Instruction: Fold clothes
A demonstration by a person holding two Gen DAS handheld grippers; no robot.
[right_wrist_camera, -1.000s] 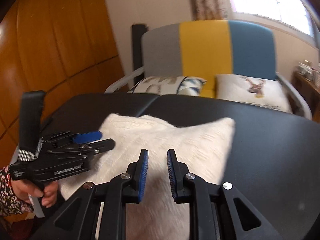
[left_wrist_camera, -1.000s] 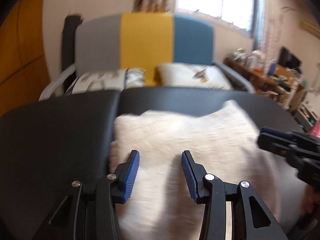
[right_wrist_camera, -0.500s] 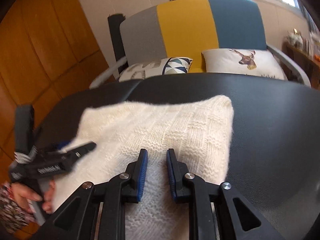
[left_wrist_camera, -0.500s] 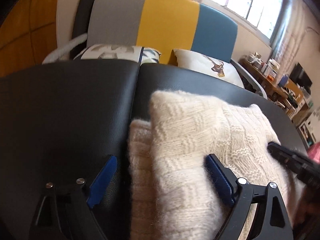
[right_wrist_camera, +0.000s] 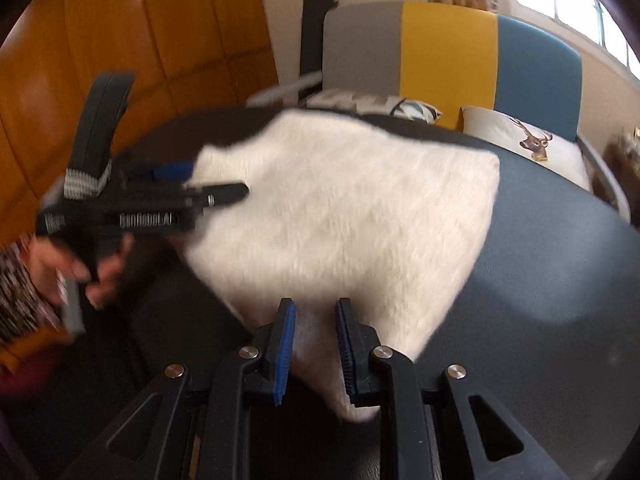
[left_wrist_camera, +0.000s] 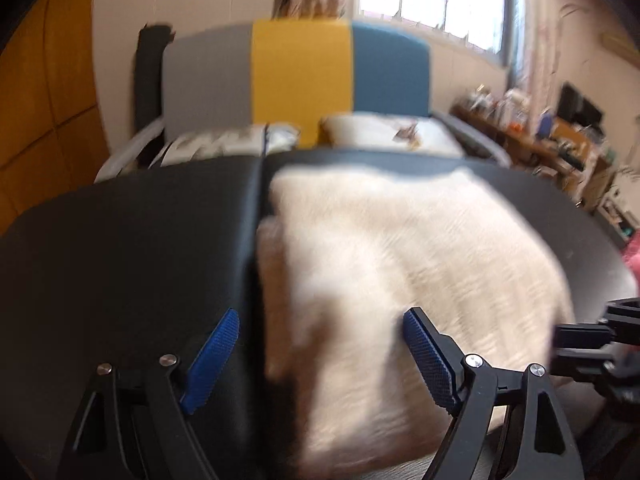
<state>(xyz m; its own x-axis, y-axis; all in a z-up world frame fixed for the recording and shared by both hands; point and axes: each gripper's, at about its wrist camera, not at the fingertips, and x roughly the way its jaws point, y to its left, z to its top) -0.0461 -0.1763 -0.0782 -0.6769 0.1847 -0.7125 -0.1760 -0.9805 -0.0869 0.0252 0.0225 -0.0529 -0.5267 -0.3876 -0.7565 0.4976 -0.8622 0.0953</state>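
A cream knitted sweater [left_wrist_camera: 400, 260] lies folded on the black table [left_wrist_camera: 120, 260], blurred by motion. My left gripper [left_wrist_camera: 322, 314] straddles the sweater's near left edge. Its jaws are wide and closing, with fabric between the pads but no pad pressing on it. In the right wrist view the sweater [right_wrist_camera: 340, 208] fills the middle. There my right gripper [right_wrist_camera: 316, 303] hovers over its near corner, jaws a narrow gap apart, with fabric showing through the gap. The left gripper [right_wrist_camera: 218, 180] reaches in from the left, held by a hand [right_wrist_camera: 100, 272].
Behind the table [right_wrist_camera: 540, 260] stands a grey, yellow and blue sofa [left_wrist_camera: 300, 80] with two printed cushions [right_wrist_camera: 528, 140]. A wooden panel wall [right_wrist_camera: 120, 40] is on the left. A cluttered shelf [left_wrist_camera: 560, 140] lines the right wall.
My left gripper's jaws went from a narrow gap to wide apart and shifted to the sweater's left edge. My right gripper slid from the sweater's middle toward its near corner, jaw gap unchanged.
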